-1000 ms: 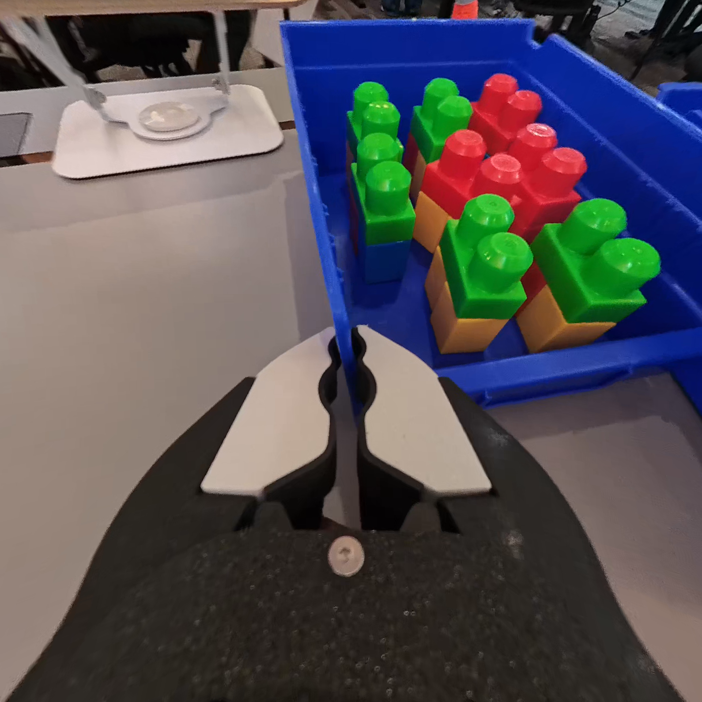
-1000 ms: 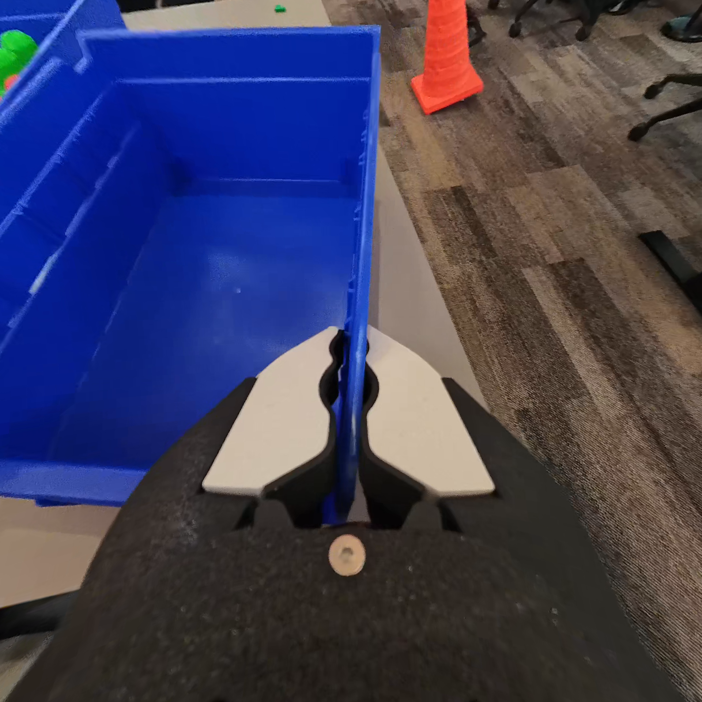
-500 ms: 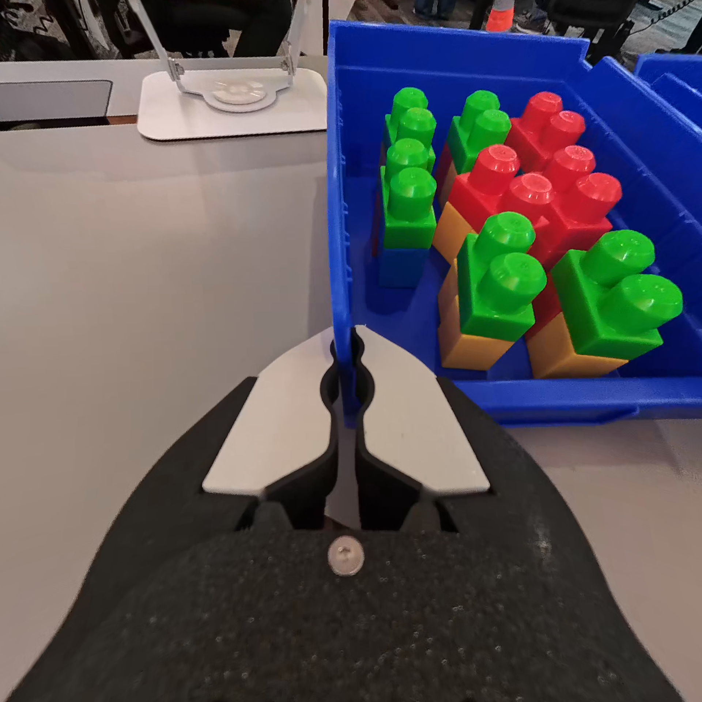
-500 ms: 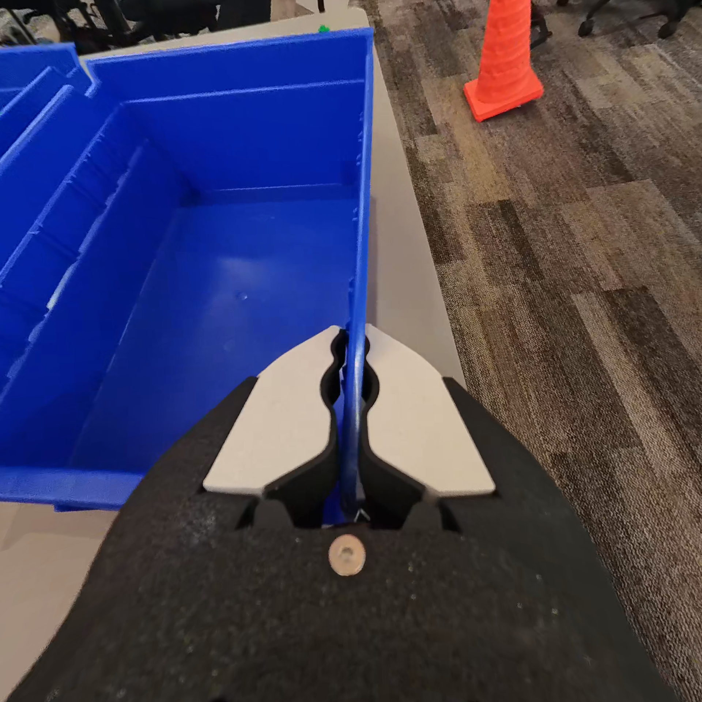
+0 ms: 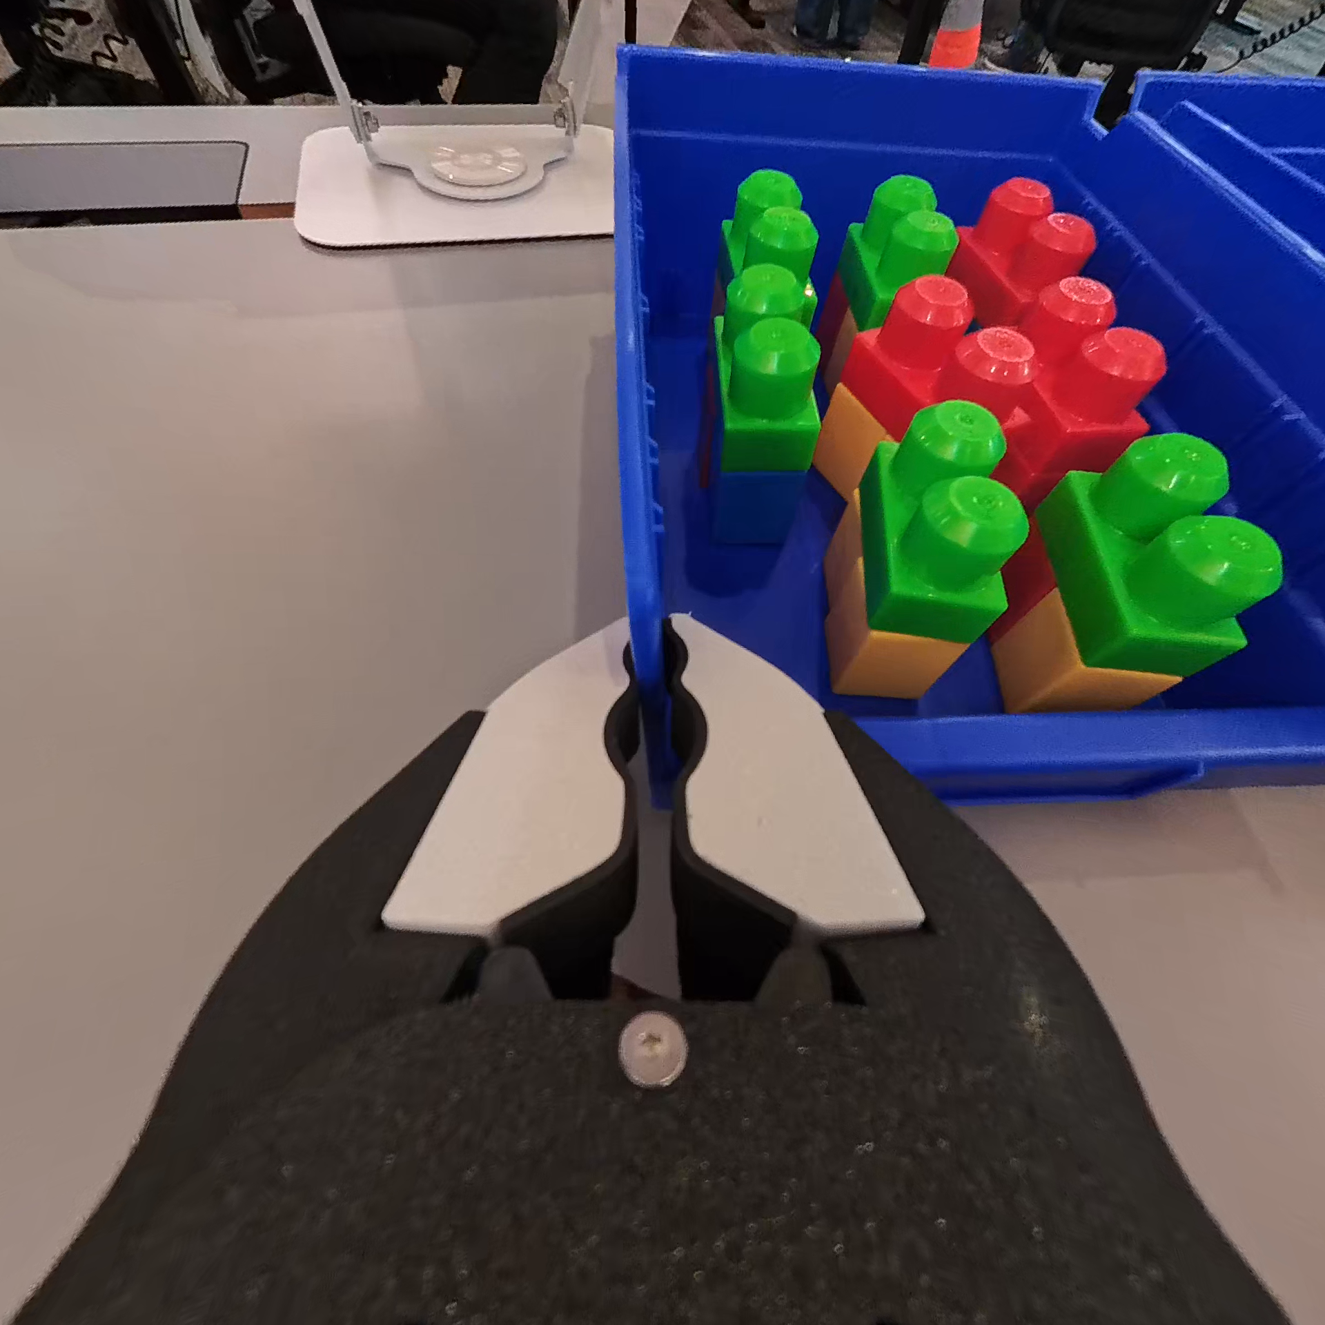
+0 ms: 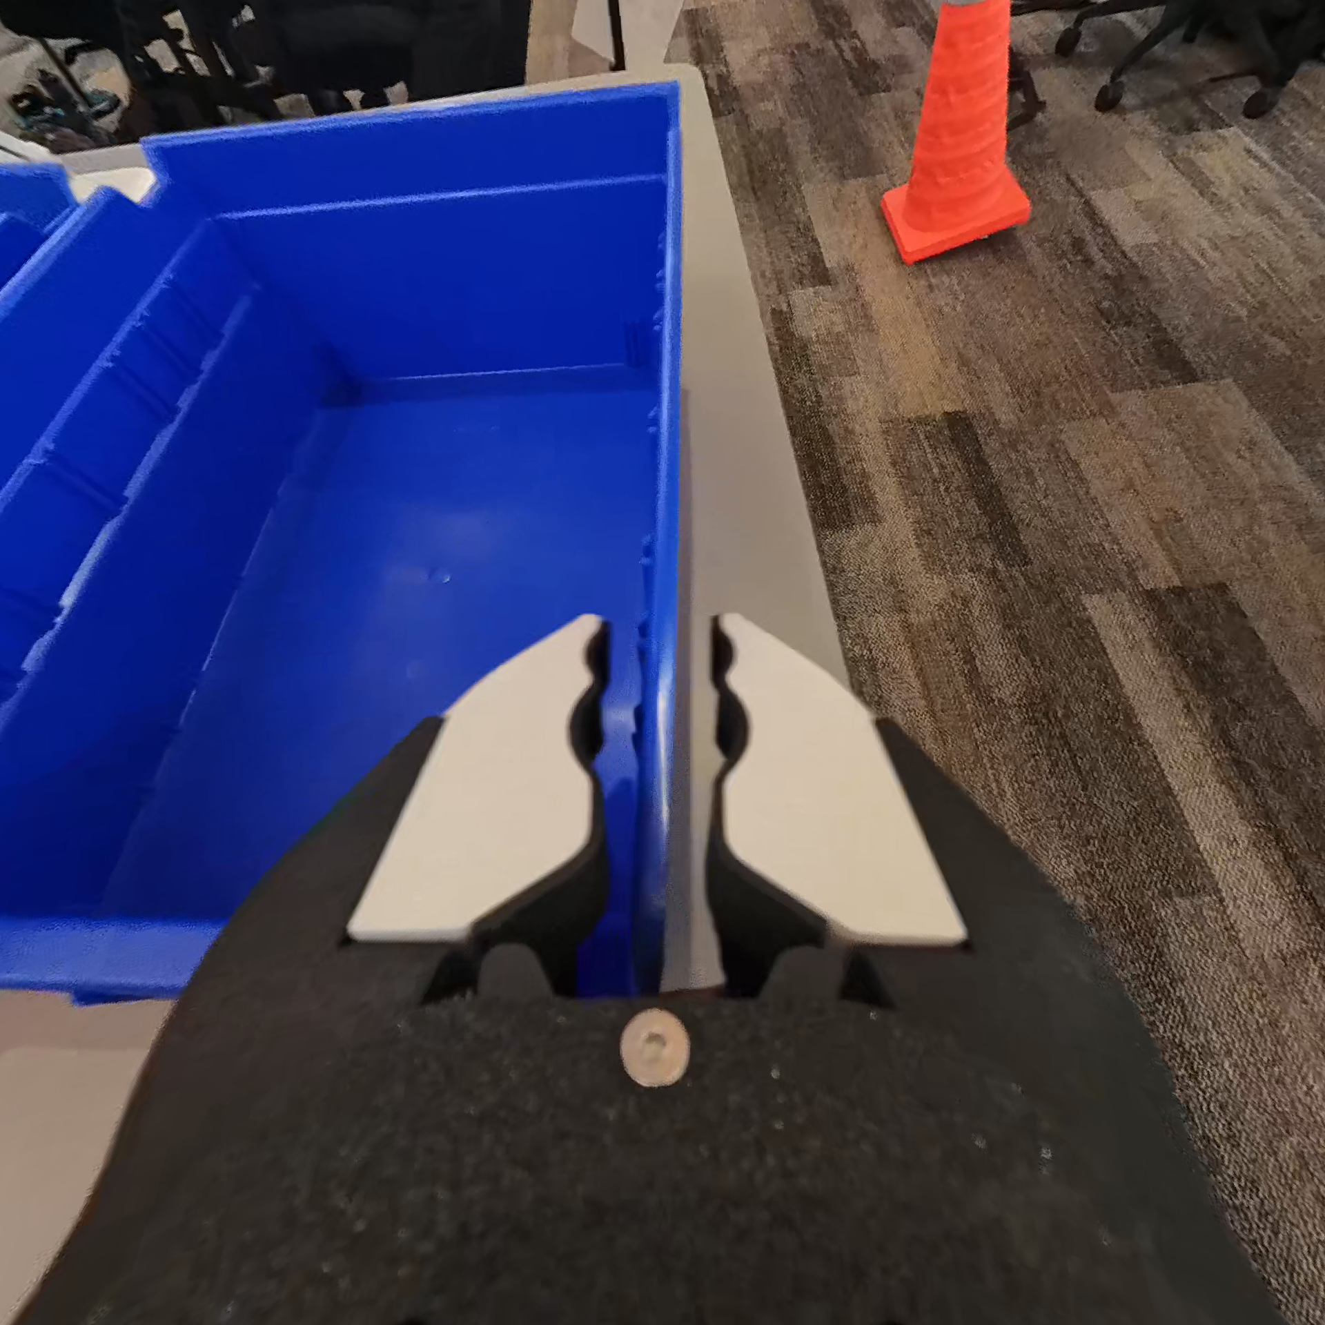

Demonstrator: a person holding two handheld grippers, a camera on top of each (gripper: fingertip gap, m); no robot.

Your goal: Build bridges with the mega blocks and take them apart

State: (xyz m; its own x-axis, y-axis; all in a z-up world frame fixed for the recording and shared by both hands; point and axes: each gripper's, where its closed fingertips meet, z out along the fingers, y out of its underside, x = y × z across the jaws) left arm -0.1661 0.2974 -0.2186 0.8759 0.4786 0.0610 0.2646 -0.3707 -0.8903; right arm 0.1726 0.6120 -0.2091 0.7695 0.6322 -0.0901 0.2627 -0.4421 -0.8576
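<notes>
Left wrist view: mega blocks [image 5: 925, 459] stand stacked inside a blue bin [image 5: 1004, 753] on the tabletop [image 5: 287, 502]; left hand-held gripper [image 5: 649, 631] clenched on its wall. Right hand-held gripper [image 6: 659, 631], released, straddles the empty bin [image 6: 430, 287] wall.

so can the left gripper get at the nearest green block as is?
Probably not yet: the left gripper is shut on the bin wall. Once released, the green block stands uncovered just inside.
</notes>
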